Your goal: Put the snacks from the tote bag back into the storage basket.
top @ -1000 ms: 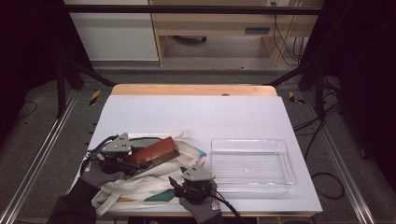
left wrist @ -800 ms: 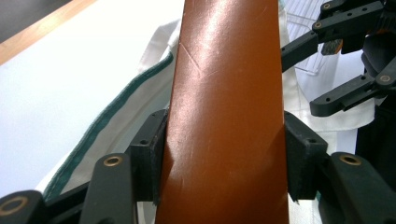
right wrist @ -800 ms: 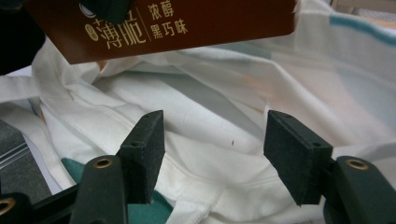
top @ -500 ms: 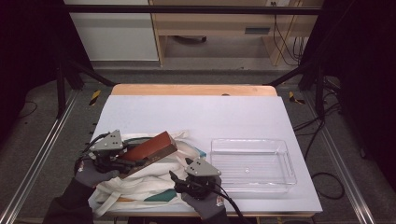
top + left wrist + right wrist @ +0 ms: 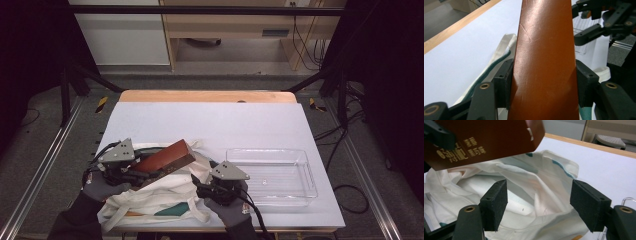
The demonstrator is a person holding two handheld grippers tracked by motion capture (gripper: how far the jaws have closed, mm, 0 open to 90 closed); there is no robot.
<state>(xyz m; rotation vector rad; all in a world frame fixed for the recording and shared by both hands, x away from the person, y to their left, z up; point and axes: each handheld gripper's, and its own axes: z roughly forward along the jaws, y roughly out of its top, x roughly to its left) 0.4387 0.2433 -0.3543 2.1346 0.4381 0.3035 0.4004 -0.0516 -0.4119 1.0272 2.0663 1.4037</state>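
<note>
A glossy red-brown box [image 5: 167,157] with gold lettering hangs tilted above the mouth of a white cloth bag [image 5: 155,197] with teal print. My left gripper [image 5: 149,171] is shut on the box, its pads [image 5: 503,82] pressing both long sides of the box [image 5: 544,62]. My right gripper [image 5: 199,183] hovers at the bag's right edge. Its jaws [image 5: 539,202] have just been opening and stand open with nothing between them. Behind them lies the bag's rumpled opening [image 5: 536,182], and the box [image 5: 486,137] hangs above it.
A clear plastic tray [image 5: 280,175] sits to the right of the bag on the white tabletop [image 5: 210,120]. A wooden strip [image 5: 205,96] runs along the table's far edge. Cables trail from both grippers toward the front edge.
My right gripper has risen a little and shifted right, away from the bag, and its jaws have widened. The left gripper and the box have hardly moved.
</note>
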